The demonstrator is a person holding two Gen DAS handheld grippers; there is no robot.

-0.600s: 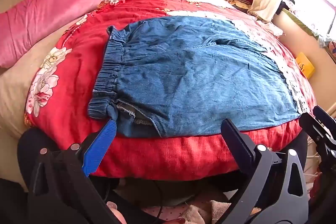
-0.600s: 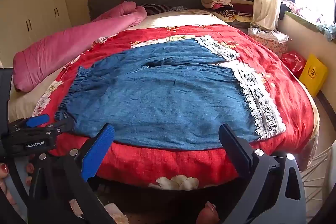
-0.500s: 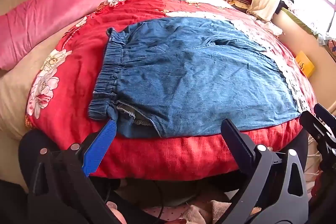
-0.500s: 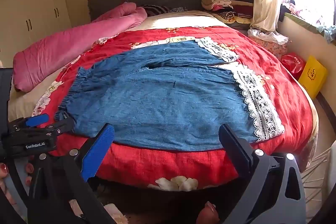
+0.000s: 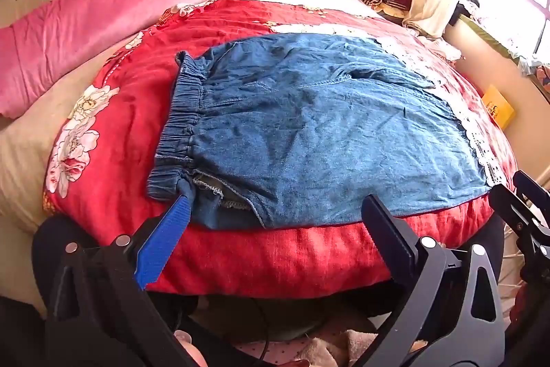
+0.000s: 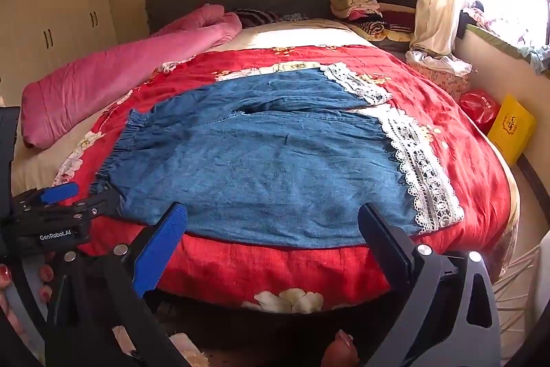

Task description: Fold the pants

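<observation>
Blue denim pants (image 5: 309, 133) with white lace hems lie flat on the red bedspread, waistband to the left, legs to the right; they also show in the right wrist view (image 6: 268, 167). My left gripper (image 5: 275, 219) is open at the near edge by the waistband corner, its blue fingertip (image 5: 182, 202) touching the fabric. My right gripper (image 6: 271, 219) is open at the near edge of the lower leg, close to the lace hem (image 6: 422, 174). The left gripper (image 6: 65, 205) shows at the left of the right wrist view.
A rolled pink quilt (image 6: 120, 74) lies along the bed's left side. Folded clothes (image 6: 364, 6) are stacked by the headboard. A yellow box (image 6: 512, 126) and a red bag (image 6: 481, 105) sit on the floor at the right, below the window.
Both grippers have moved a little closer to the near edge of the pants. The left blue fingertip now touches the waistband corner. The pants have not moved.
</observation>
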